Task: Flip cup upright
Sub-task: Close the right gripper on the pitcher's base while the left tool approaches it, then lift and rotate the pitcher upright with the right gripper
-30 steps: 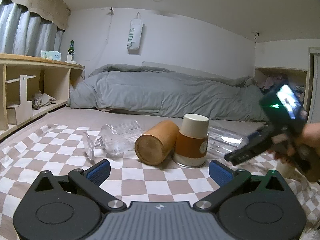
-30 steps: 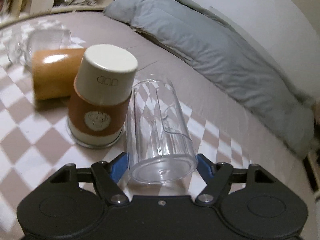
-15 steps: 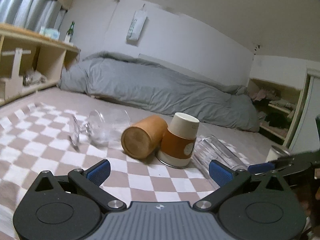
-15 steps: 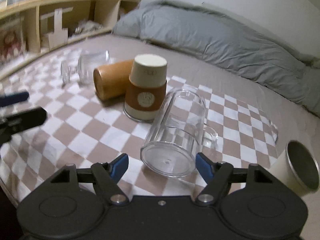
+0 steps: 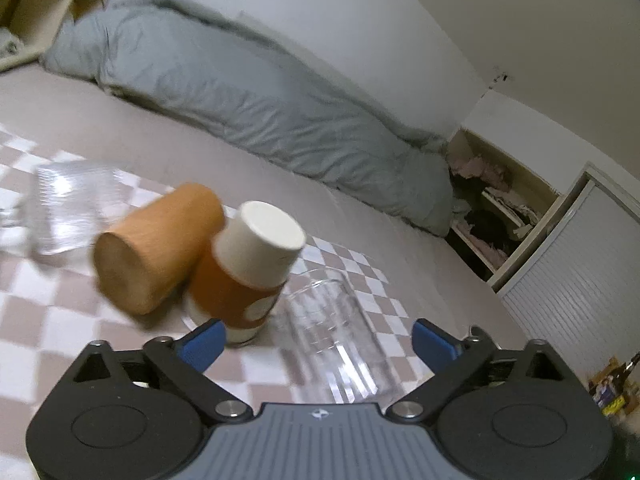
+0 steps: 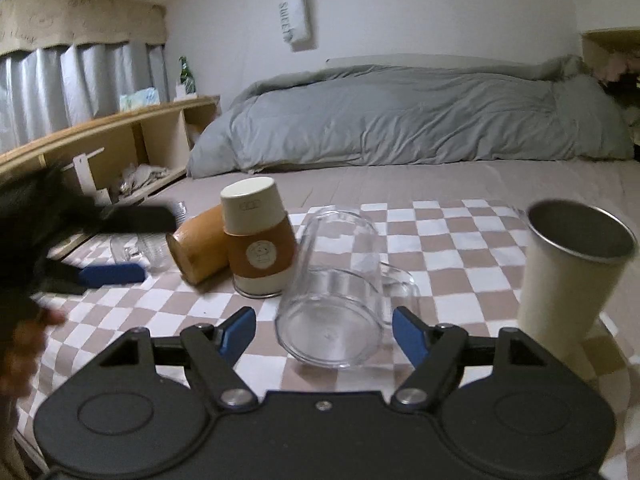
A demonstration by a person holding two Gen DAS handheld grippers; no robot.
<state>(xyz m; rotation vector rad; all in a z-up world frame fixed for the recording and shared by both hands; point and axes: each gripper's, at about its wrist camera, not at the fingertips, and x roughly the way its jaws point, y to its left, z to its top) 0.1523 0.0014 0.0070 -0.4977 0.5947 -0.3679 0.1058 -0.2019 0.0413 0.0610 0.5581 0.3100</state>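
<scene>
Left gripper (image 5: 316, 340): wide open, holding nothing, framing clear mug (image 5: 336, 332) lying sideways on checkered cloth (image 6: 440, 248). Right gripper (image 6: 323, 330): likewise open, empty. Risk: slippery glass rolling into paper cup (image 6: 256, 240), toppling it.

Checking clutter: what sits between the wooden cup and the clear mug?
The sleeved cup, standing mouth-down, fills the stretch between the wooden cup and the mug. The right wrist view shows it most clearly.
</scene>
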